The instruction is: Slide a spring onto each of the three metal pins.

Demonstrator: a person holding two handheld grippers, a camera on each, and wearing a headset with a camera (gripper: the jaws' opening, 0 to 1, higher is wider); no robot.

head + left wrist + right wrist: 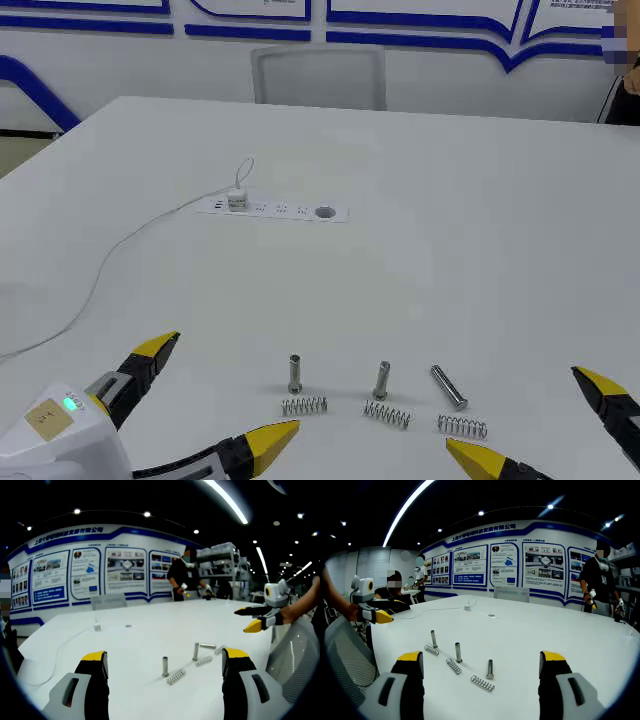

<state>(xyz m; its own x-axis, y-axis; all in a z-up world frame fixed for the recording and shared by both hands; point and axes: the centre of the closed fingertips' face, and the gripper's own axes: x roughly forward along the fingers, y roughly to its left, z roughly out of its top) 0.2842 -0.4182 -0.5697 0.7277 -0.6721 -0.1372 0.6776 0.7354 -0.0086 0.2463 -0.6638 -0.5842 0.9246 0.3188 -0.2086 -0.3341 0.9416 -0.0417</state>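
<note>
On smooth white table [420, 270]: cylindrical steel pins [381, 378], coiled wire springs [387, 414] beside.

left gripper [222, 390] and right gripper [527, 415] are the same build: black jaws with yellow wedge tips on pale grey slotted bases, left one on a rounded white housing [40, 450] with a lit green LED [70, 404] and a tan sticker [46, 418], print unreadable.

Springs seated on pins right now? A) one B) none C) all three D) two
B: all three springs lie loose on the white table, each just in front of one of the bare metal pins.
</note>
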